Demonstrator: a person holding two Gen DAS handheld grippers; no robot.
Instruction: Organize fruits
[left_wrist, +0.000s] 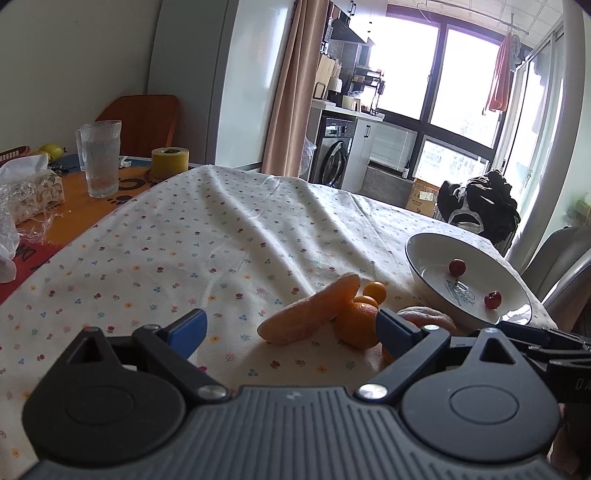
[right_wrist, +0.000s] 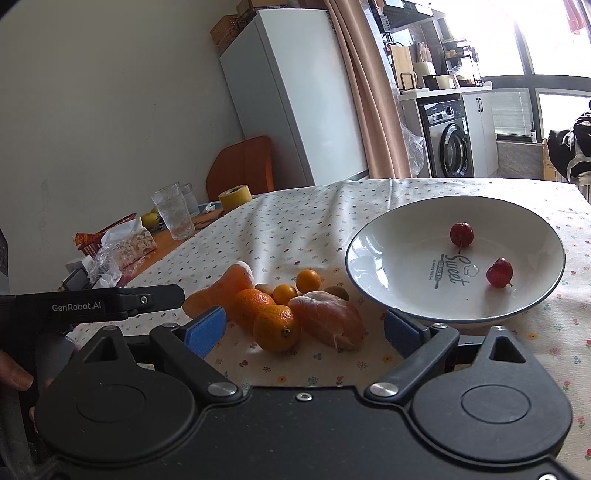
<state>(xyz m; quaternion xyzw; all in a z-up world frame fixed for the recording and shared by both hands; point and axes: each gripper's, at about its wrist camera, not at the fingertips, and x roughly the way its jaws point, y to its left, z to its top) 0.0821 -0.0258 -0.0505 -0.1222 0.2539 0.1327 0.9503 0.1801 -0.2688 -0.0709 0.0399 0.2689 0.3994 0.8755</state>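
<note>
Peeled and whole citrus fruits lie clustered beside a white plate holding two red berries.

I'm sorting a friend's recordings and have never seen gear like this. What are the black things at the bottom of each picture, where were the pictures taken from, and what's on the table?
Each black thing is a hand-held two-finger gripper with blue pads; a person holds one in each hand, and a camera on each looks forward along its fingers. One picture comes from the left gripper, the other from the right gripper. Both are open and hold nothing.

On the flowered tablecloth lies a heap of fruit: mandarins, small kumquats and peeled citrus pieces. Beside it stands a white bowl with two small red fruits inside. Farther back are drinking glasses and a yellow tape roll.
</note>
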